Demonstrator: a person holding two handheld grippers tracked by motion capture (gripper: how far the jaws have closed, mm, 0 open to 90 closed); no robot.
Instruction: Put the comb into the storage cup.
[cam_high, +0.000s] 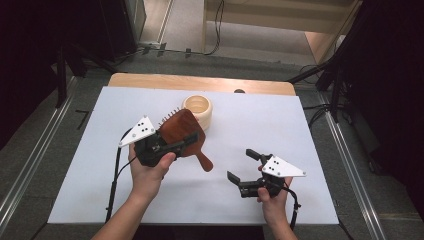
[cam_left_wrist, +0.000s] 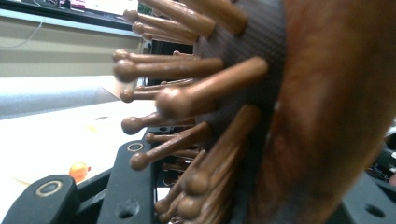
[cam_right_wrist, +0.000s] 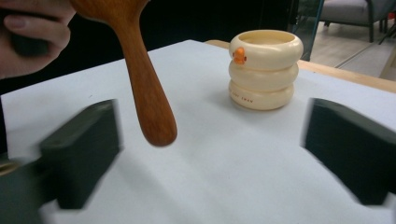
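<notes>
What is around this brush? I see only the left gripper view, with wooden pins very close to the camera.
Observer: In the high view, the left tongs grip the wooden hairbrush by its head, over the white table.
Operator: Where is its handle?
Observer: The handle points toward the right tongs, whose jaws stand open and empty.
Operator: Is another object near?
Observer: Yes, a cream cup, shaped like three stacked rings, stands upright beyond the brush.
</notes>
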